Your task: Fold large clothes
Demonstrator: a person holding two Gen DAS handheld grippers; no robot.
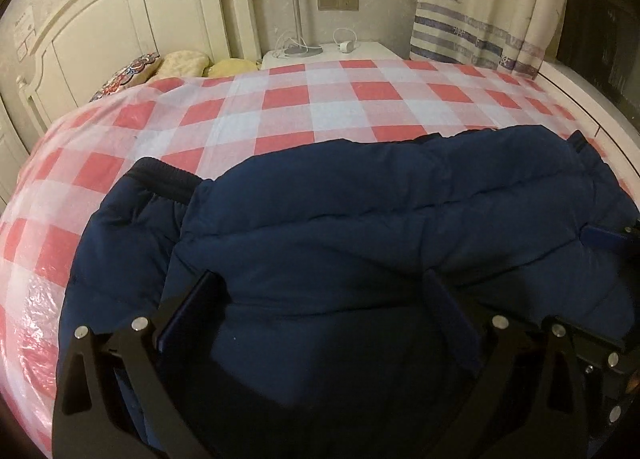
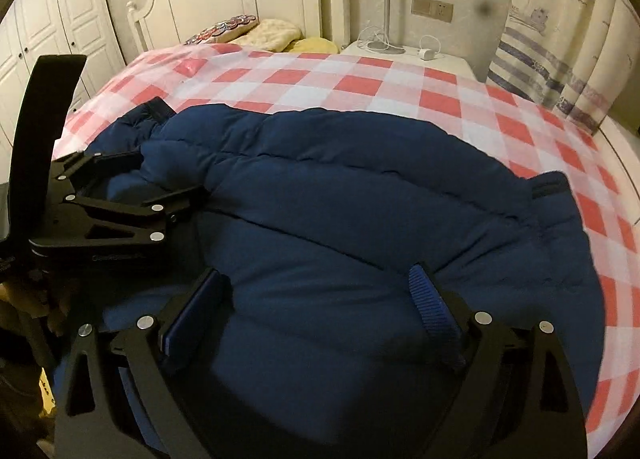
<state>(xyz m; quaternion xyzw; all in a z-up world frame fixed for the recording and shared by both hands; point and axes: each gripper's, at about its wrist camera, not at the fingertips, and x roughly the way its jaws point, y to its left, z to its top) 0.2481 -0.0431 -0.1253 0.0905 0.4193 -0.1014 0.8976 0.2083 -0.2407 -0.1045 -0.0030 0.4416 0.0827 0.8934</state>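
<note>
A large navy puffer jacket (image 1: pixel 360 211) lies across the near part of a bed, folded over itself; it also fills the right wrist view (image 2: pixel 360 187). Dark ribbed cuffs show at its left (image 1: pixel 168 175) and right (image 2: pixel 548 189) ends. My left gripper (image 1: pixel 324 291) is open, its jaws wide apart and resting over the jacket's near edge. My right gripper (image 2: pixel 320 287) is open too, jaws spread over the jacket. The left gripper also shows in the right wrist view (image 2: pixel 120 211), lying on the jacket's left side.
The bed has a red-and-white checked cover (image 1: pixel 320 99) under clear plastic. Pillows (image 1: pixel 184 63) lie by the white headboard (image 1: pixel 120 11). A white nightstand (image 1: pixel 332 51) with a lamp and cables stands behind; a curtain (image 1: pixel 492 3) hangs at the right. Wardrobe doors (image 2: pixel 60 19) stand left.
</note>
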